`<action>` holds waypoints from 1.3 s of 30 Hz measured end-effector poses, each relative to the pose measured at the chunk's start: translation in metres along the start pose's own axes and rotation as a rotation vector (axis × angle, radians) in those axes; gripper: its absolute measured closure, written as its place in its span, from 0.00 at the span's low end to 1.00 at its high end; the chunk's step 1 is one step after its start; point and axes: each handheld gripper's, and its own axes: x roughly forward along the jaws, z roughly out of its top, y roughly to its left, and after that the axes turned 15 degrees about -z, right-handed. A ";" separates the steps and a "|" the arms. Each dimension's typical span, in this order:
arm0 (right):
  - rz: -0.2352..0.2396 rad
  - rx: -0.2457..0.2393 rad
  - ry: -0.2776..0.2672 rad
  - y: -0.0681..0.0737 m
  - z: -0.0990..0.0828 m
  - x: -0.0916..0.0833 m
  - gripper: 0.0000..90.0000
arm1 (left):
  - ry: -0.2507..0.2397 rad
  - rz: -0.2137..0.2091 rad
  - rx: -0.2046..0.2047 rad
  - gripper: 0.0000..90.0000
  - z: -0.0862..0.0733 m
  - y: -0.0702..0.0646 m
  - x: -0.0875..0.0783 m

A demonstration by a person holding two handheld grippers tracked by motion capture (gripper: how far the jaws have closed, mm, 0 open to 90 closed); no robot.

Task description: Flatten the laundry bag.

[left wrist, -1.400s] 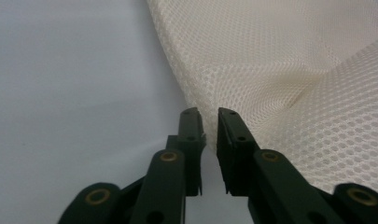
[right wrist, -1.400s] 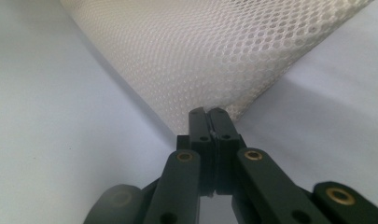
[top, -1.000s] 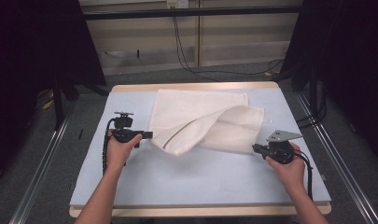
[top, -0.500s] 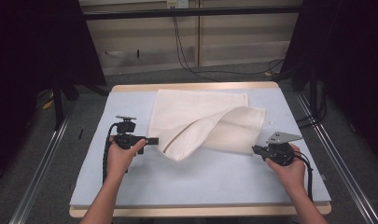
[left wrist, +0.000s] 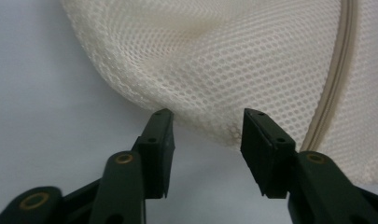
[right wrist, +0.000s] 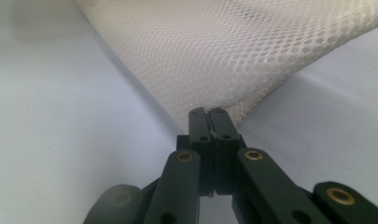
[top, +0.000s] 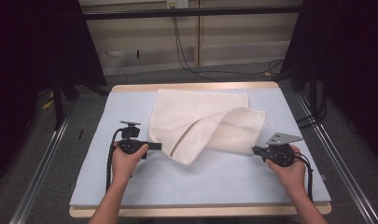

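Cream mesh bag (top: 203,121) lies on pale blue mat (top: 130,186), centre-far, one corner folded over twd near-left. L gripper (top: 155,146) at bag's near-left edge, jaws just been closing, now part-open w/ gap; mesh edge at tips, not pinched. R gripper (top: 255,150) at bag's near-right corner, jaws fully together, mesh corner clamped.

You work at a counter (top: 130,186) with a pale blue top and a light wooden edge. Behind it you can see a grey carpet floor (top: 144,77), a beige wall panel (top: 242,32) and thin black cables (top: 186,56) hanging down it.
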 end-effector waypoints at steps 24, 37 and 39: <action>0.007 0.003 0.001 0.000 -0.001 0.000 0.99 | -0.041 -0.005 0.104 0.83 0.018 -0.022 -0.004; 0.014 -0.009 0.006 -0.001 -0.002 0.000 0.99 | -0.004 0.045 0.226 0.24 0.049 -0.017 0.029; 0.018 -0.009 0.005 -0.002 -0.002 0.000 0.99 | 0.064 0.040 0.238 0.26 0.047 -0.014 0.036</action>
